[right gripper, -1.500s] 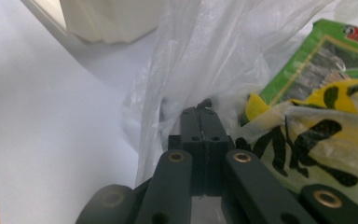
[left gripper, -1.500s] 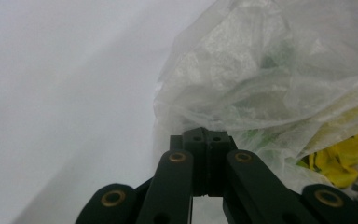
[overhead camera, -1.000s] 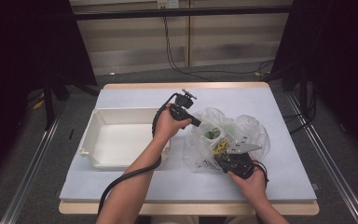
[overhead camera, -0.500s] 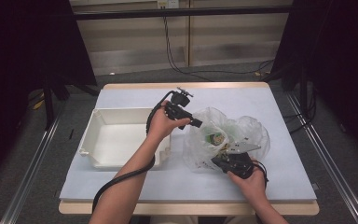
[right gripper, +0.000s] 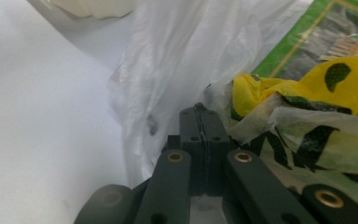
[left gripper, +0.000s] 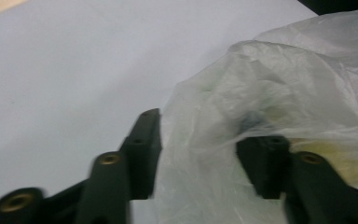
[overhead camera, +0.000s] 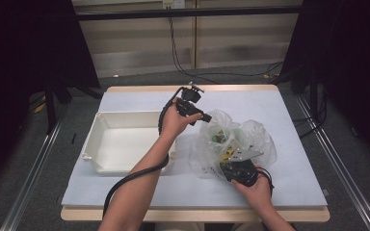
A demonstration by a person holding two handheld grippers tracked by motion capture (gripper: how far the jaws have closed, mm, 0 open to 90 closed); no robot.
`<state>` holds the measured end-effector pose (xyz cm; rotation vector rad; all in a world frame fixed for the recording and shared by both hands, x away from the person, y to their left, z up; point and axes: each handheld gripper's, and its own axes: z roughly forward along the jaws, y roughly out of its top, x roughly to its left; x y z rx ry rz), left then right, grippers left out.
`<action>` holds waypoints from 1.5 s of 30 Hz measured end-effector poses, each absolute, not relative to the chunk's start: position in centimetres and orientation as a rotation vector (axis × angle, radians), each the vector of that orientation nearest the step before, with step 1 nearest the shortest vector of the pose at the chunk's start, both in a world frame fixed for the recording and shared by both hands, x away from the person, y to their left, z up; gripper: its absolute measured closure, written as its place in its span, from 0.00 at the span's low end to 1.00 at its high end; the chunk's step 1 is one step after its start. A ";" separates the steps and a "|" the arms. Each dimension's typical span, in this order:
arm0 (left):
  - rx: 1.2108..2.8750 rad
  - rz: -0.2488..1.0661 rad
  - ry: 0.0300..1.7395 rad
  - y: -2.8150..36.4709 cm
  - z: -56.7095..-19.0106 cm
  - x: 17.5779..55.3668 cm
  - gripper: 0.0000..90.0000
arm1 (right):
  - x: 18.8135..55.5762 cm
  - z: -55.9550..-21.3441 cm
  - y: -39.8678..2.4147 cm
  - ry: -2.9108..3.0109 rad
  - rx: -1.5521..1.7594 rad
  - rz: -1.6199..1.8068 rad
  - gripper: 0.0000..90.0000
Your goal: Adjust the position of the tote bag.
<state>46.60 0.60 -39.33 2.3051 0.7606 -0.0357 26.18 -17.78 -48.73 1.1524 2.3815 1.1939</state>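
Right tool (right gripper: 200, 121) is clamping a fold of the thin, crinkled clear plastic bag (overhead camera: 231, 139) – jaws fully together. Left tool (left gripper: 200, 149) is sitting half open, jaws just closing, film draped between them, veiling one jaw. Bag is lying mid-desk (overhead camera: 279, 103) beside the white tray (overhead camera: 125, 144) – yellow and green packets blurred inside.

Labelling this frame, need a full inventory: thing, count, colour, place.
Plastic bag: 1, clear, crumpled, right of table centre.
Yellow packet with black marks: 1, inside the bag, near the right gripper.
Green packet: 1, inside the bag, behind the yellow one.
Bin: 1, white, left part of the table.
Table: 1, pale blue-grey top, wood edge.
Cables: several, black, on the floor beyond the table.
Left gripper: 1, black, at the bag's far side; jaws apart with bag film between them, and they have just been closing.
Right gripper: 1, black, at the bag's near edge, shut on the film.
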 end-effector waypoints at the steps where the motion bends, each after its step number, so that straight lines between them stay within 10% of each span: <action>1: 2.304 -0.036 0.768 0.5 -39.6 46.8 0.63 | 26.1 -48.7 -17.7 2.385 1.146 1.193 1.00; 8: 2.354 -0.041 0.826 -0.3 -40.5 47.9 0.99 | 25.8 -48.8 -17.2 2.419 1.114 1.187 1.00; 45: 2.500 0.100 0.938 -3.7 -43.2 52.5 1.00 | 23.9 -48.6 -17.4 2.510 1.030 1.203 1.00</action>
